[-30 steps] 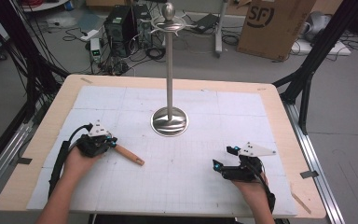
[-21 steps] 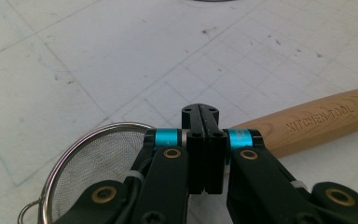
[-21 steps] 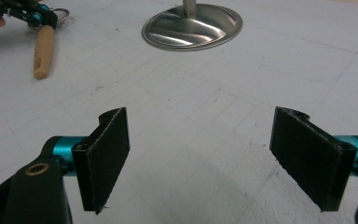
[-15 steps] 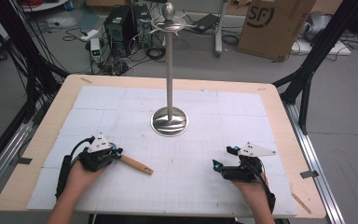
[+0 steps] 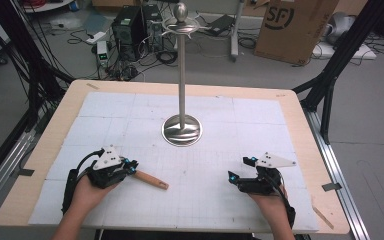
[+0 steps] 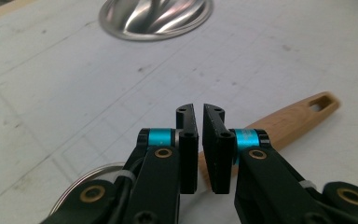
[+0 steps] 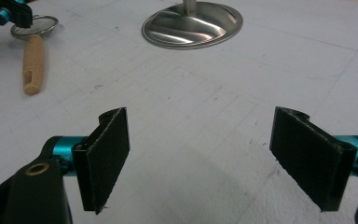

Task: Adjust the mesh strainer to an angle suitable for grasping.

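Cardboard box (image 5: 294,27) behind the table (image 5: 40,145) reads "SF". Left claw (image 6: 200,112) barely cracked open above the strainer's wooden handle (image 6: 289,123), gripping nothing; right claw (image 7: 200,154) wide open, empty.

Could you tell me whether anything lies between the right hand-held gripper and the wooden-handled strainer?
Nothing visible does: bare table mat runs from the open right hand-held gripper to the strainer, which lies under the left hand-held gripper.

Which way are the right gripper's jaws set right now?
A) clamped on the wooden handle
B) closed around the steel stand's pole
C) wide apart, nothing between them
C: in the right gripper view the right gripper has its two pads far apart over bare table.
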Demonstrator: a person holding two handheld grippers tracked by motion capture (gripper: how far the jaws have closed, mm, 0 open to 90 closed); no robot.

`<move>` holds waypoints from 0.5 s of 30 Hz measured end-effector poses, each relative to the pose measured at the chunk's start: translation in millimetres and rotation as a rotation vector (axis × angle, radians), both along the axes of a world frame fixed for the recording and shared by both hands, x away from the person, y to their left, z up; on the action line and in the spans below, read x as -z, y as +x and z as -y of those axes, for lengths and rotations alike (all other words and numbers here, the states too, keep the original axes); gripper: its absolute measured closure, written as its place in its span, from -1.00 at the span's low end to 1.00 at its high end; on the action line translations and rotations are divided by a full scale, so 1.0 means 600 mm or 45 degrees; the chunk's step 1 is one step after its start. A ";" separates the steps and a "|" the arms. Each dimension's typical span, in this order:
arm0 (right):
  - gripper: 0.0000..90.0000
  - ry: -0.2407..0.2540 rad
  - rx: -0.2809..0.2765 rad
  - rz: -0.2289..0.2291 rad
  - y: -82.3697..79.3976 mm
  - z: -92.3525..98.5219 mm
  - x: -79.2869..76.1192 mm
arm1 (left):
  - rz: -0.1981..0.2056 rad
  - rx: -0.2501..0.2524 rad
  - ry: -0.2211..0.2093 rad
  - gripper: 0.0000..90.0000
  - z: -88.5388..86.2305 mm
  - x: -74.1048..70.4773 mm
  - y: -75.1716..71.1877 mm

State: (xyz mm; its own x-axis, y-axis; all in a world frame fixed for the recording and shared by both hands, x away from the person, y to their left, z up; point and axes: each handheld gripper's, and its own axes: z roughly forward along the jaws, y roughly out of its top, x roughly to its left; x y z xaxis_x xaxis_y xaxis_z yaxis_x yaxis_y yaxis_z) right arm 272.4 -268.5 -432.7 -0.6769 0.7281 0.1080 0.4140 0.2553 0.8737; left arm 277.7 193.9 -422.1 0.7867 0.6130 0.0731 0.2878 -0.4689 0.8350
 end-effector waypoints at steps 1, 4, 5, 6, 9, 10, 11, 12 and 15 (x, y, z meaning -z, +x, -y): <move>-0.58 0.000 0.000 0.000 0.000 0.000 0.000 | 0.003 0.021 -0.003 0.86 0.005 -0.003 -0.004; -0.58 -0.003 -0.002 -0.006 0.000 0.000 0.001 | 0.002 0.092 -0.011 0.86 0.023 -0.007 -0.014; -0.58 0.001 -0.001 -0.006 0.000 0.000 0.001 | -0.002 0.107 -0.015 0.86 0.028 -0.007 -0.016; -0.58 0.003 0.000 -0.009 0.000 0.000 0.001 | -0.005 0.126 -0.006 0.87 0.033 -0.006 -0.018; -0.58 0.003 0.003 0.003 0.000 0.002 0.000 | -0.020 0.171 0.000 0.87 0.049 0.000 -0.024; -0.58 0.005 0.002 0.003 0.000 0.002 0.000 | -0.030 0.188 0.010 0.88 0.054 0.002 -0.025; -0.58 0.007 0.002 0.002 0.000 0.002 -0.001 | -0.033 0.197 0.019 0.89 0.057 0.004 -0.027; -0.58 0.007 0.002 0.004 0.000 0.002 -0.001 | -0.040 0.207 0.030 0.90 0.061 0.006 -0.028; -0.58 0.008 0.002 0.004 0.000 0.002 -0.001 | -0.056 0.251 0.045 0.92 0.073 0.013 -0.033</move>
